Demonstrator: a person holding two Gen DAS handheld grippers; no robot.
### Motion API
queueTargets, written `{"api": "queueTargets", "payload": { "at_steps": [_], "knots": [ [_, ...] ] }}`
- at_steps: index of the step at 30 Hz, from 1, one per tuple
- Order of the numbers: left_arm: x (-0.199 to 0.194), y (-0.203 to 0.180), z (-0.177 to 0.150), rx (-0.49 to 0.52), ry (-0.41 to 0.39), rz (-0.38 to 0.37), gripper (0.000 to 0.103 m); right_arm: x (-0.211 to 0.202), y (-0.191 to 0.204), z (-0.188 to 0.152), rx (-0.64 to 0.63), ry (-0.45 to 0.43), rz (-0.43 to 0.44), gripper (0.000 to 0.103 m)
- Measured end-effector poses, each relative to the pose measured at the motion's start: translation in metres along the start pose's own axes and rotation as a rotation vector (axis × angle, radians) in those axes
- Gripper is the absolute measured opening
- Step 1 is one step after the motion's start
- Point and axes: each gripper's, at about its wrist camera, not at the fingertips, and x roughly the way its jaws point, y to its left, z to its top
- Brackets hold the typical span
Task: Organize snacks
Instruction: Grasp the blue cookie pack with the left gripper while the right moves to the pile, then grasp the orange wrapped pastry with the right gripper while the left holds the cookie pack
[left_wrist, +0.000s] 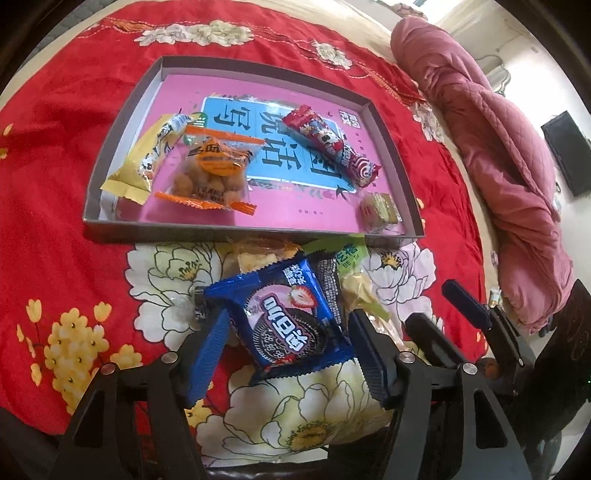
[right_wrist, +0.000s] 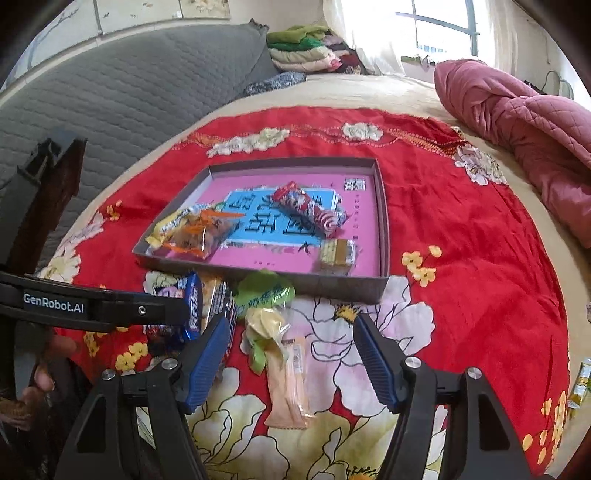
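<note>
A blue Oreo packet (left_wrist: 291, 321) lies tilted on a pile of snacks on the red flowered cloth, just in front of a shallow grey box (left_wrist: 240, 230). My left gripper (left_wrist: 290, 354) is open around it, pads close beside its edges. The box holds a yellow packet (left_wrist: 147, 158), an orange-trimmed bag of nuts (left_wrist: 210, 170), a red roll packet (left_wrist: 332, 147) and a small clear-wrapped biscuit (left_wrist: 378, 212). My right gripper (right_wrist: 291, 365) stands open over a peach stick packet (right_wrist: 288, 384) and a green-and-yellow packet (right_wrist: 266, 325), touching neither.
A pink quilt (right_wrist: 517, 122) is bunched at the right. A grey padded mattress (right_wrist: 129, 85) stands at the left and folded clothes (right_wrist: 306, 48) lie behind. Small packets (right_wrist: 580, 384) lie off the cloth's right edge. A person's hand (right_wrist: 44, 376) shows at lower left.
</note>
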Motion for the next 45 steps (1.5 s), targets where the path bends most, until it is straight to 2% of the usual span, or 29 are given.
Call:
{"api": "queueTargets", "payload": {
  "at_steps": [4,8,18,24,28,36,37,45],
  "knots": [
    [0.003,0.002,0.001,-0.013,-0.002,0.018,0.07,0.01,0.004,-0.005,-0.028,0.059,0.001,0.069],
    [0.008,0.008,0.001,-0.031,0.018,0.019,0.07,0.026,0.012,-0.012,-0.084,0.148,-0.04,0.069],
    [0.016,0.007,0.0,-0.032,0.026,0.027,0.071,0.048,0.018,-0.024,-0.143,0.227,-0.086,0.068],
    [0.02,0.007,0.001,-0.046,0.029,0.023,0.071,0.054,0.017,-0.026,-0.144,0.261,-0.079,0.054],
    [0.021,0.007,0.001,-0.05,0.025,0.022,0.071,0.054,0.02,-0.028,-0.157,0.268,-0.043,0.037],
    [0.023,0.01,0.0,-0.063,0.031,0.005,0.07,0.046,0.02,-0.028,-0.134,0.272,0.026,0.029],
    [0.023,0.01,0.0,-0.058,0.031,0.006,0.07,0.045,0.022,-0.028,-0.137,0.274,0.037,0.024],
    [0.02,0.015,-0.001,-0.051,0.024,-0.005,0.062,0.044,0.029,-0.032,-0.154,0.306,0.09,0.024]
  ]
}}
